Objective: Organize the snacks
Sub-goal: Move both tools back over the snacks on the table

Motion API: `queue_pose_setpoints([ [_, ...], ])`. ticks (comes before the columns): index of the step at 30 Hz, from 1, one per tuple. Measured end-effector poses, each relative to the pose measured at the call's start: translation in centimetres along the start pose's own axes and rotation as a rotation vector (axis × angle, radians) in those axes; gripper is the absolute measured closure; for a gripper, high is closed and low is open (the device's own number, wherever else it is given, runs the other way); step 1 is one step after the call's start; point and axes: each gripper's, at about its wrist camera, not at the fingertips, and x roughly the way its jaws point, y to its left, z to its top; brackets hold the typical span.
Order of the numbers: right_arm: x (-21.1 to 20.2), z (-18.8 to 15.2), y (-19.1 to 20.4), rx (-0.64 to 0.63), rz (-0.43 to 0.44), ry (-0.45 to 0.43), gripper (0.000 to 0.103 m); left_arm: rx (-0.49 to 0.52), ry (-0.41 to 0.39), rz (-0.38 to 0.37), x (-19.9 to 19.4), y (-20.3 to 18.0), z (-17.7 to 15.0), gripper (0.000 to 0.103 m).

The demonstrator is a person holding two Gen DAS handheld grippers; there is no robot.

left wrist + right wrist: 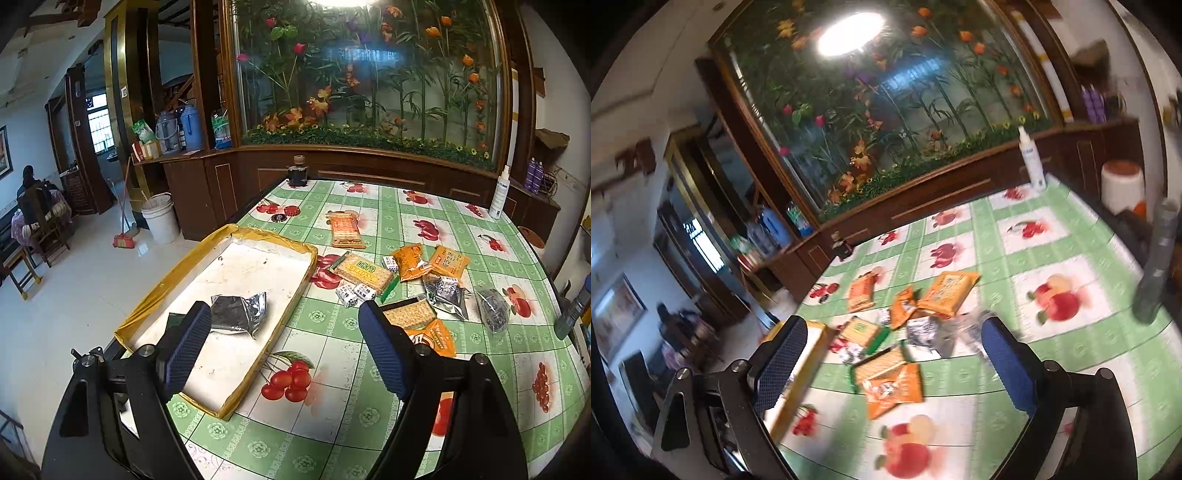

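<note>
Layout relative to the tray, set at the table's left edge: one foil packet lies inside it; the remaining snack packets are scattered to its right (several overlapping); a spray bottle stands far right, behind.

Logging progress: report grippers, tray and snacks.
Left gripper and right gripper open, empty. One silver packet in tray. Snack pile loose on table; nothing blocking.
</note>
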Motion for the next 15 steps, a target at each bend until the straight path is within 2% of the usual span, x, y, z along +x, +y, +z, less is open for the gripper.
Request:
queue_pose_setpoints([
  [4,-0.5,0.0,-1.4,-0.008,0.003,0.013,0.012,-0.004,0.013,-0.007,0.3,-0.3,-0.1,0.021],
  [7,-0.4,-0.6,-2.4,0.016,0.016,0.006,0.011,0.005,0.021,-0.01,0.5,-0.7,-0.2,0.021],
  [9,0.4,-1.4,-2.4,-0.006,-0.011,0.03,0.01,0.009,0.026,-0.01,0.7,-0.9,-0.2,0.021],
  [12,1.9,-2.5,-1.9,-0.047,-0.007,0.084,0.01,0.007,0.042,-0.017,1.5,-0.9,-0.5,0.018],
  [15,4.6,-4.5,-1.0,-0.121,0.008,0.173,0.01,-0.018,0.106,-0.044,3.6,-0.4,-1.3,0.016],
])
